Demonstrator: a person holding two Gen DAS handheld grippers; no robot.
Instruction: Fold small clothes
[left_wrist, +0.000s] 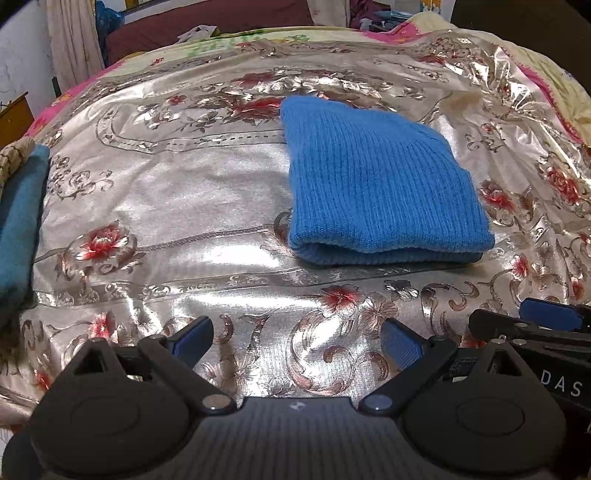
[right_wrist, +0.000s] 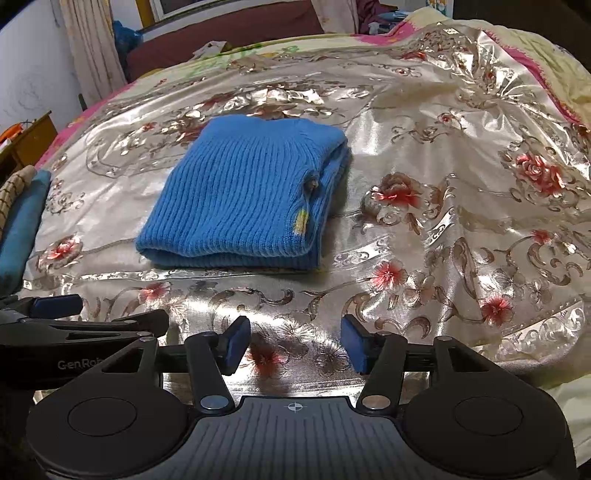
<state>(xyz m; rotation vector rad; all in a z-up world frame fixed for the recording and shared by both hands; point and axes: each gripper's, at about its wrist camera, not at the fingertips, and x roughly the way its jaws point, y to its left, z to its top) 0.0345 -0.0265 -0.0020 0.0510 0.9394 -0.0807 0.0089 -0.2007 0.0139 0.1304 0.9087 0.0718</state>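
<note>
**Folded blue knit lies on the bed cover, both grippers apart from it**

The bright blue ribbed knitted garment (left_wrist: 380, 184) (right_wrist: 240, 195) lies folded in a thick rectangle on the shiny silver bed cover with red and brown flowers (left_wrist: 166, 206) (right_wrist: 461, 206). It lies around the middle of the cover, well away from the near edge, with its rounded fold turned to the near edge. In the right wrist view a small yellow patch and a small brownish spot show along its right side, where the layers are stacked.

The left gripper (left_wrist: 295, 338) hovers over the near part of the cover with its blue-padded fingers spread wide and nothing between them. The right gripper (right_wrist: 295, 345) is also spread, holds nothing, and hangs near the same edge. Each gripper shows at the side of the other's view; the letters "DAS" can be read on the right one and "GenRob" on the left one, both cut off.

At the left edge of the cover lies a teal folded cloth (left_wrist: 20, 221) (right_wrist: 24, 225), and just beside it a beige cloth with dark stripes (right_wrist: 13, 195).
</note>
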